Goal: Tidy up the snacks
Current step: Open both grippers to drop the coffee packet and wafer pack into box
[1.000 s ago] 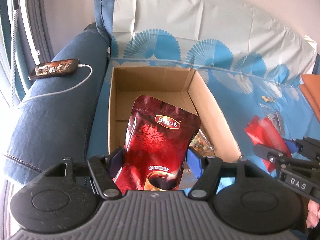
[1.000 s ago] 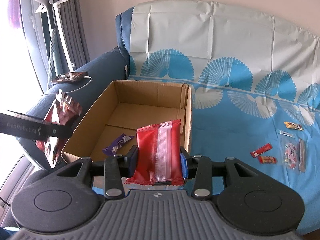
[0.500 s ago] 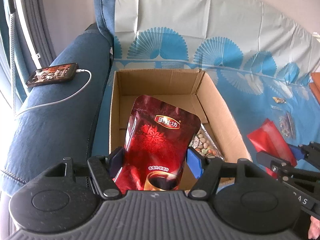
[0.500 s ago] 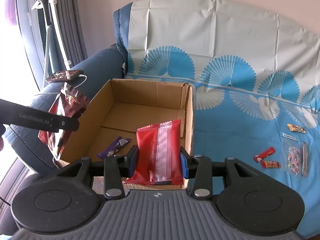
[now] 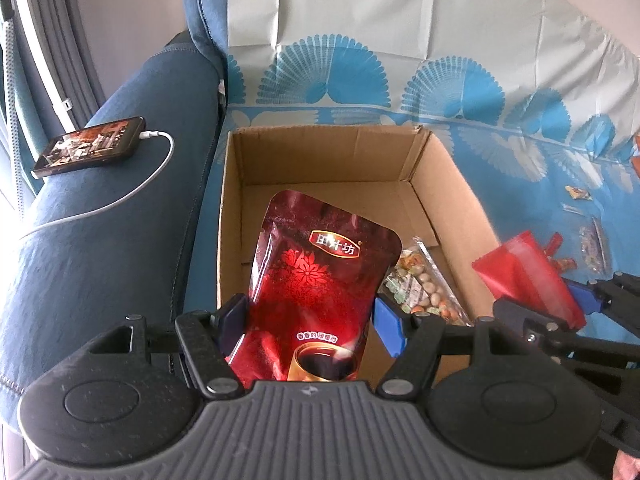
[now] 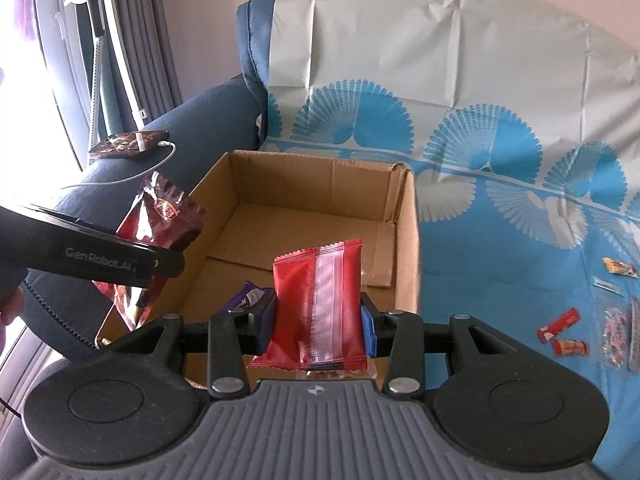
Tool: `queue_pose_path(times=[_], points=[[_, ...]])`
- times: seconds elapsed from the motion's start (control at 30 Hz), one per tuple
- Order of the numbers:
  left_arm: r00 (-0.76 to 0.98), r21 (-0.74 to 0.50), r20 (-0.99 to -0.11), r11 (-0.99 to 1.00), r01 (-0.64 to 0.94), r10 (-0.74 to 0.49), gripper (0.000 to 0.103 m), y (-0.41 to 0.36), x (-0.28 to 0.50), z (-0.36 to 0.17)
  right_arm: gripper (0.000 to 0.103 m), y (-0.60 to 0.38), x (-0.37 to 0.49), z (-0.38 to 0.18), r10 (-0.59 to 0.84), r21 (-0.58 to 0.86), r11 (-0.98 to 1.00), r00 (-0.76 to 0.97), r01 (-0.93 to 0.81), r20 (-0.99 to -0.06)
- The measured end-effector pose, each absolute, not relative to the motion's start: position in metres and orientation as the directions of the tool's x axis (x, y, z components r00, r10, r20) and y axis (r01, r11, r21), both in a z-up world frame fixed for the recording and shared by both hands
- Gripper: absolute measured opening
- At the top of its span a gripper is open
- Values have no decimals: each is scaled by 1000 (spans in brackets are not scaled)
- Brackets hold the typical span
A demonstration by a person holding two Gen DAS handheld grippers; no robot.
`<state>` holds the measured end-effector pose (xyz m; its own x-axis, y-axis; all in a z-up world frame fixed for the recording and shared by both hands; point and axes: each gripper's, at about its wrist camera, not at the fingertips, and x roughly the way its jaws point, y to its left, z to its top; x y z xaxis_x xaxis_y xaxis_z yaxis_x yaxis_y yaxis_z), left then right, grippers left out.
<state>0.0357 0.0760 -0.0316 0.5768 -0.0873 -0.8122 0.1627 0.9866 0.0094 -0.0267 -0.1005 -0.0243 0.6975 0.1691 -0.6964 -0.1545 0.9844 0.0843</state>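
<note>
now closer than a second ago:
dark red pouch (image 5: 316,296): clamped in the left gripper (image 5: 310,320), upright, above the cardboard box (image 5: 332,160).
red packet (image 6: 320,300): pinched in the right gripper (image 6: 318,322), over the box's near edge.
box: looms larger in both views; nut bag (image 5: 420,284) right of the left tongs, purple wrapper (image 6: 250,296) left of the right tongs.
loose snacks (image 6: 560,330): on the blue cloth (image 6: 500,248), right.

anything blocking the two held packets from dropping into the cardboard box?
Nothing visible. The left gripper holds the dark red pouch and the right gripper the red packet at the open-topped cardboard box. Inside, a nut bag and purple wrapper leave bare floor.
</note>
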Motion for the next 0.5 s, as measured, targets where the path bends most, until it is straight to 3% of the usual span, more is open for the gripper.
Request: queue_pose_path(times=[0.5], points=[[522, 34, -850, 983, 181, -66, 74, 64, 93, -79, 44, -89, 37, -64, 158, 74, 985, 661, -154, -734]])
